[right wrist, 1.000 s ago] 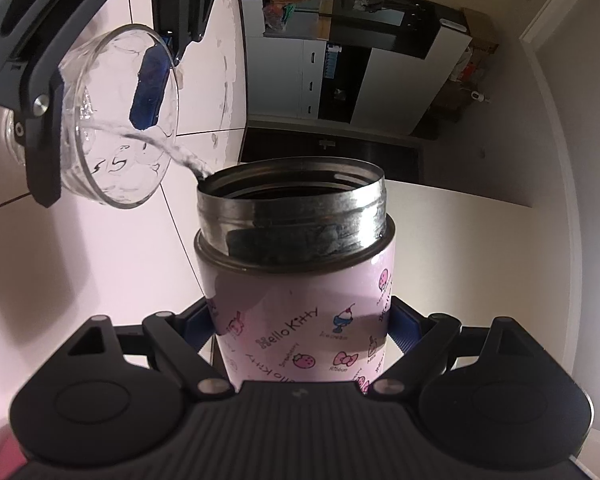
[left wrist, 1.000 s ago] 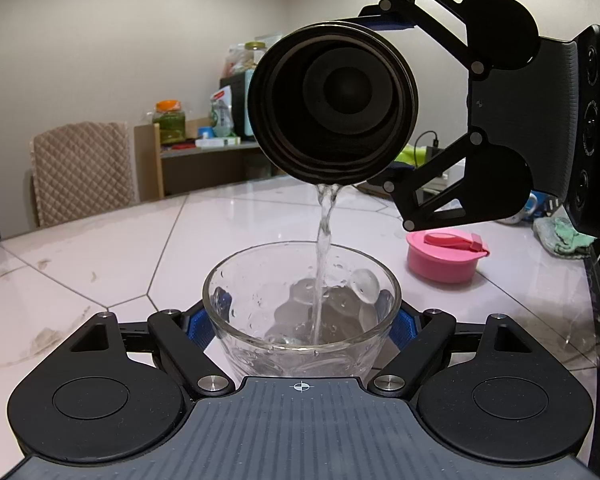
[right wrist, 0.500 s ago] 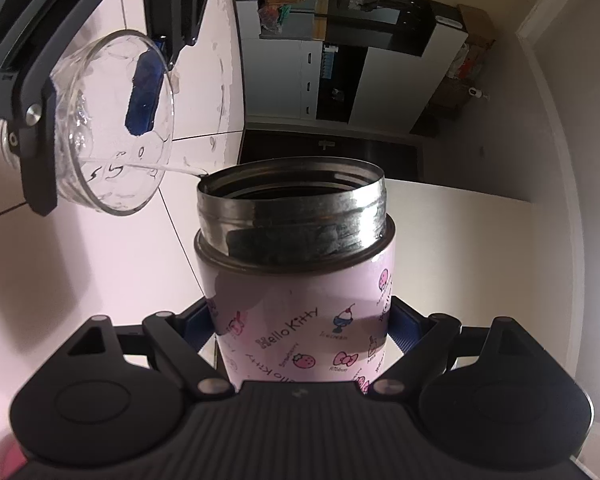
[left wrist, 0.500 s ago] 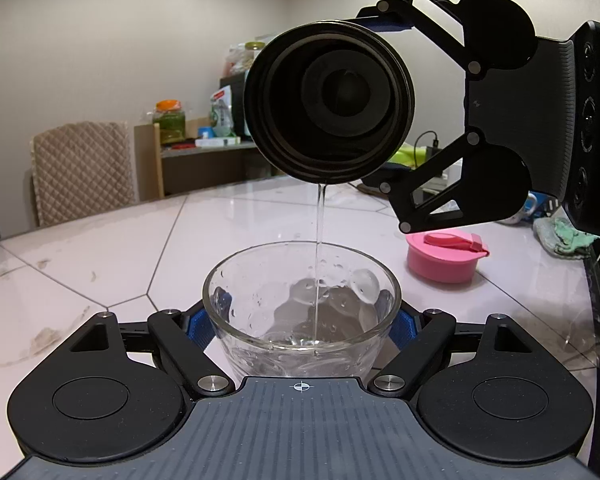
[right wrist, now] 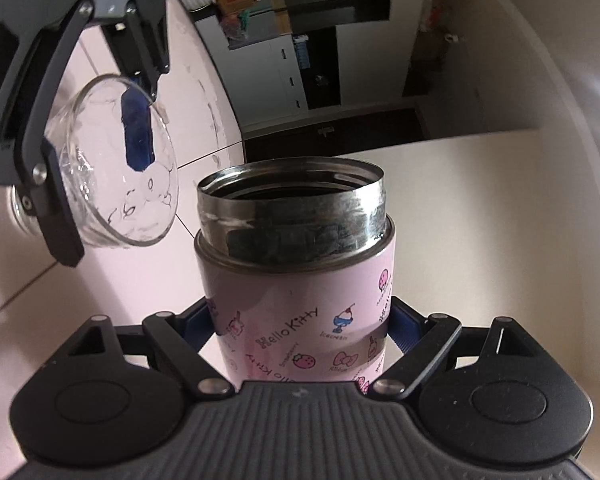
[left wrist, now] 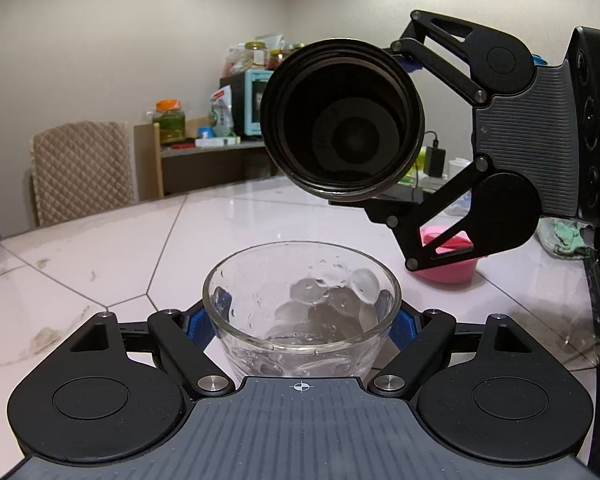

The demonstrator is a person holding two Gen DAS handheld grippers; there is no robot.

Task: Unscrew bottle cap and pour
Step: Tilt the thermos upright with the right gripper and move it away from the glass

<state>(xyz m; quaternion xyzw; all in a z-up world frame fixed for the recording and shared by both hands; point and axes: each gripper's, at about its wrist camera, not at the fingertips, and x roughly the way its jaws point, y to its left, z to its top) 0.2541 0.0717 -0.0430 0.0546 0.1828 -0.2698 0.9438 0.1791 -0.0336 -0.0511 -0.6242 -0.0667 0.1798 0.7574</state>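
Note:
My left gripper (left wrist: pixel 302 320) is shut on a clear glass bowl (left wrist: pixel 300 312) with water in its bottom, resting on the white table (left wrist: pixel 100 272). My right gripper (right wrist: pixel 302 320) is shut on a pink Hello Kitty bottle (right wrist: pixel 300 280) with an open steel mouth. In the left wrist view the bottle (left wrist: pixel 342 120) hangs tilted above and behind the bowl, its dark mouth facing me, with no water falling. The bowl also shows in the right wrist view (right wrist: pixel 112 168), left of the bottle mouth. The pink cap (left wrist: pixel 448 268) lies on the table at right, partly behind the right gripper's linkage.
A quilted chair back (left wrist: pixel 80 168) stands at the table's far left edge. A shelf (left wrist: pixel 204 148) with jars and boxes stands behind it. A green cloth (left wrist: pixel 560 236) lies at the table's right. Cabinets (right wrist: pixel 320 60) show in the right wrist view.
The stream from the bottle into the bowl thinned and has stopped. The bottle has moved up and to the right, away from over the bowl, and tilted back.

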